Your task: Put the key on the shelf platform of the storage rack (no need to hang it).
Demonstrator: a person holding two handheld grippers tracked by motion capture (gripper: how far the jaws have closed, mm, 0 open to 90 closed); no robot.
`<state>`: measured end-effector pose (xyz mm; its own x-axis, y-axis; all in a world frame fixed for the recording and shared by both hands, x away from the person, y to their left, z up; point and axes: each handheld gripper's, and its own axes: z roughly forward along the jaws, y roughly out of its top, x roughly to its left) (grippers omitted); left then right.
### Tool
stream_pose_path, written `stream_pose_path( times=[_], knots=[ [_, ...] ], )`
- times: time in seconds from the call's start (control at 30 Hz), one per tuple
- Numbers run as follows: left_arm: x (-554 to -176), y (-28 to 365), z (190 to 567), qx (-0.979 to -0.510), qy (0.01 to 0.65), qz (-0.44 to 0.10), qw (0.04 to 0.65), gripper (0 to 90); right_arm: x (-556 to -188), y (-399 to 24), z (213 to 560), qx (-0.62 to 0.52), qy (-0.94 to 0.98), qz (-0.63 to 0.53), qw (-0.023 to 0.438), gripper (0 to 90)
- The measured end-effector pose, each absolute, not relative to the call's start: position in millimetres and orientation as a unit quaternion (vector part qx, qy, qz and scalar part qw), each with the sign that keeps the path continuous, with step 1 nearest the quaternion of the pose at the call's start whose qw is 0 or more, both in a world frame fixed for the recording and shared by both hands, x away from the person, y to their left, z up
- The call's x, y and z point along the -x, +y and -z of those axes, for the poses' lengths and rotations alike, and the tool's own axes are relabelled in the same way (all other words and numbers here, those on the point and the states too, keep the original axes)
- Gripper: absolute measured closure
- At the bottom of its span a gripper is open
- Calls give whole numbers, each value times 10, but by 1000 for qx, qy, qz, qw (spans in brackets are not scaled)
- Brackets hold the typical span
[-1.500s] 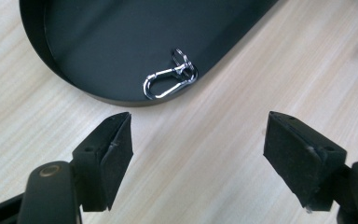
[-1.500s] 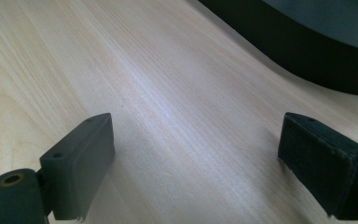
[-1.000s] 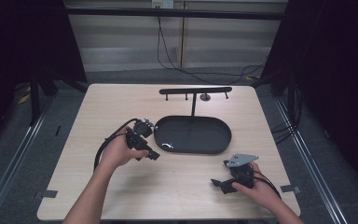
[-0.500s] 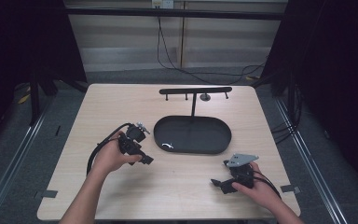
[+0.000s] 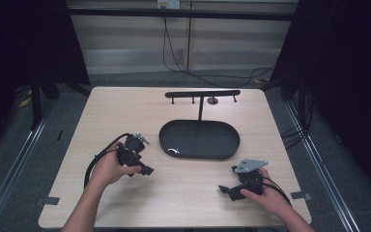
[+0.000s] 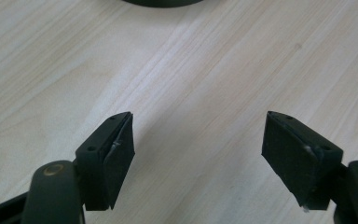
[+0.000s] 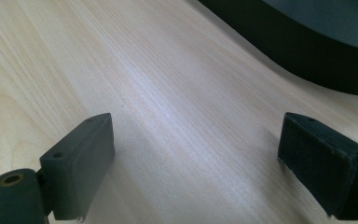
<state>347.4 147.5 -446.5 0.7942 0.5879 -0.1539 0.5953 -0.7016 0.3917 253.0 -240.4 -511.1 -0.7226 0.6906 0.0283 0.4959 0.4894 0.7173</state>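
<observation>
A black oval tray lies in the middle of the wooden table, with a small white item near its left end. My left gripper is held over the bare wood just left of the tray, open, nothing between its pads. My right gripper rests low near the table's front right, pointing left, open and empty, with its grey plate on top. In the right gripper view the tray's rim runs across the upper right, beyond my open right gripper.
A black T-shaped rack with short pegs stands behind the tray. Cables hang down the wall behind the table. Metal rails run along the floor on both sides.
My left hand has drawn back from the tray's left end toward the front left and sunk a little. The right hand has stayed put.
</observation>
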Motion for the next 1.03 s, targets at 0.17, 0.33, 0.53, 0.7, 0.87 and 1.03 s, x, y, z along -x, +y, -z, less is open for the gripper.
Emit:
stream_pose_path(
  times=[0.17,0.33,0.53,0.7,0.87,1.03],
  knots=[
    [-3448,1526,4509,-921,323,8,216,254,-2531,-2404,5111,-348,853,-367,133,102],
    [-3417,1578,4563,-923,321,11,213,258,-2530,-2403,5111,-348,852,-367,133,102],
    [-3374,1633,4618,-921,323,13,215,258,-2531,-2404,5112,-348,853,-367,133,102],
    [-3343,1670,4641,-919,329,11,218,259,-2530,-2404,5111,-348,853,-366,133,102],
    [-3322,1700,4698,-924,322,8,208,262,-2531,-2404,5112,-347,853,-367,133,102],
    [-3302,1707,4700,-923,323,-2,211,266,-2530,-2404,5111,-348,853,-367,133,102]
  ],
)
